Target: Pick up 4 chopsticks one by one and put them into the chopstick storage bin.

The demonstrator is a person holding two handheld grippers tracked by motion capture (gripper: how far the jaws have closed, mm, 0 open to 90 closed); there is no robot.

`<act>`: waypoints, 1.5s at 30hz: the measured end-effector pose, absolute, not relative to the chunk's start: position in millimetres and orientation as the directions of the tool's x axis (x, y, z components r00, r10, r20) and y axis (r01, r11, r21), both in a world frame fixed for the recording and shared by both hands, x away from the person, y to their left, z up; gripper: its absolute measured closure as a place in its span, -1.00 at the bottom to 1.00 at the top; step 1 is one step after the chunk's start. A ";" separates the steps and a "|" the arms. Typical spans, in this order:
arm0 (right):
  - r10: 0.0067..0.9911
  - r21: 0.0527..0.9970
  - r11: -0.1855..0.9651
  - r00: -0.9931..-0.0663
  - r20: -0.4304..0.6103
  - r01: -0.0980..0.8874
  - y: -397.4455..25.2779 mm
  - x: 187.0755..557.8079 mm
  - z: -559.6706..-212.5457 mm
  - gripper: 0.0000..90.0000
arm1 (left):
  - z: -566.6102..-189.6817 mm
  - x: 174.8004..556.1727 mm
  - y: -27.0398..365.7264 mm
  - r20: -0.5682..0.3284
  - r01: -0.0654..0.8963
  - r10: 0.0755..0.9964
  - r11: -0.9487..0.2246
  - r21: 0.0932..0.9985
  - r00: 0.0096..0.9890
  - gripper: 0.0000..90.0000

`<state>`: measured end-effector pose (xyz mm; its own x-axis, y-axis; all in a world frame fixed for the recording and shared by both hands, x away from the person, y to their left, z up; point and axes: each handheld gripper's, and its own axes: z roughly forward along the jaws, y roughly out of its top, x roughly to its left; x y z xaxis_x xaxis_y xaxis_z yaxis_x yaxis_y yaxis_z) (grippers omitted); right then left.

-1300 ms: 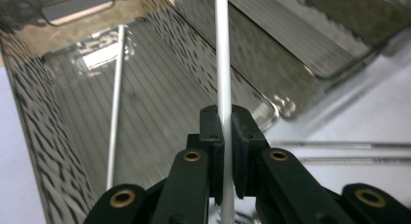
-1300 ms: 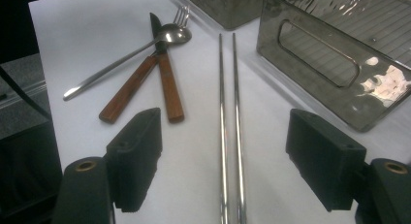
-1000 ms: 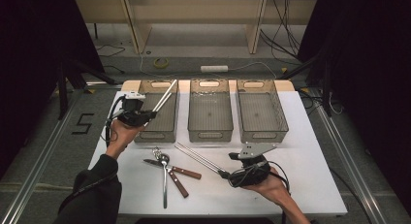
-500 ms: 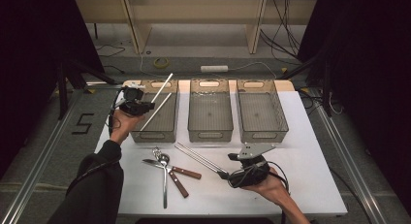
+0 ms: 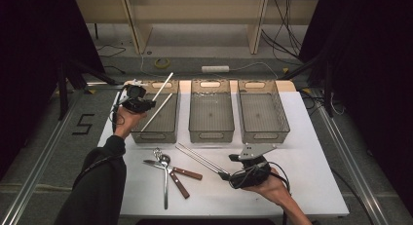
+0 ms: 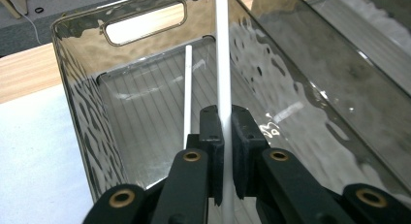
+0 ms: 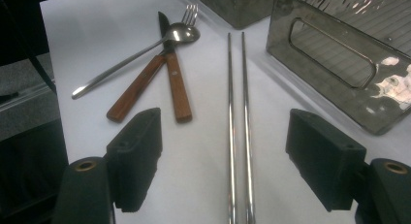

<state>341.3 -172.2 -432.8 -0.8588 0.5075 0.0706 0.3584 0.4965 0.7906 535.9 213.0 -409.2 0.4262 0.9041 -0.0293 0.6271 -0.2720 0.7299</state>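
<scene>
While my left tool (image 6: 223, 136) pinches one white chopstick (image 6: 222, 49) over the far-left bin (image 6: 72, 103), its mate (image 6: 186, 93) lies inside; my spread right tool (image 7: 225, 161) straddles the steel chopsticks (image 7: 237, 112), unsorted.

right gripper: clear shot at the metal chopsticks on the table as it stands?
Probably yes. The right gripper is open, its jaws either side of the metal chopsticks, which lie side by side on bare table. The knife and the middle bin sit off to the sides.
</scene>
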 end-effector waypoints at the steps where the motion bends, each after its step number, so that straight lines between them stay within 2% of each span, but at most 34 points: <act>1: 0.507 0.790 0.497 -0.859 0.070 0.358 -172.2 341.2 -432.8 -0.33 | -410.1 536.7 212.6 -0.021 0.628 0.904 -0.280 0.726 0.427 0.87; 13: 0.508 0.792 0.498 -0.859 0.063 0.353 -173.1 340.7 -431.6 -0.33 | -420.7 540.2 209.1 0.002 0.636 0.905 -0.300 0.711 0.425 0.85; 17: 0.508 0.792 0.499 -0.859 0.061 0.351 -173.2 341.4 -431.5 -0.33 | -418.9 538.8 206.4 0.009 0.621 0.906 -0.296 0.726 0.422 0.58; 22: 0.512 0.791 0.499 -0.857 0.060 0.354 -173.2 341.9 -431.3 -0.33 | -406.9 528.4 203.0 -0.021 0.602 0.896 -0.281 0.748 0.444 0.39; 23: 0.513 0.792 0.499 -0.856 0.057 0.352 -173.1 342.1 -430.7 -0.33 | -403.3 524.1 202.4 -0.035 0.605 0.895 -0.272 0.749 0.445 0.25; 25: 0.513 0.791 0.500 -0.856 0.057 0.353 -173.1 342.2 -430.4 -0.32 | -398.6 516.7 202.1 -0.065 0.605 0.892 -0.249 0.757 0.448 0.21; 28: 0.521 0.784 0.507 -0.852 0.052 0.357 -171.9 342.7 -429.9 -0.33 | -391.6 500.0 201.5 -0.102 0.602 0.880 -0.229 0.765 0.464 0.04; 35: 0.542 0.732 0.551 -0.839 0.053 0.402 -167.4 350.5 -429.6 -0.32 | -393.5 454.1 200.5 -0.178 0.569 0.831 -0.189 0.801 0.527 -0.20; 45: 0.567 0.596 0.655 -0.824 0.020 0.465 -153.5 365.1 -432.1 -0.14 | -399.3 406.1 202.0 -0.181 0.507 0.778 -0.196 0.839 0.601 -0.45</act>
<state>365.1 -153.5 -432.1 -0.8236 0.5667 0.0201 0.4651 0.6549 0.5957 406.1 202.0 -399.3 0.6012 0.7783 -0.1811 0.5069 -0.1962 0.8394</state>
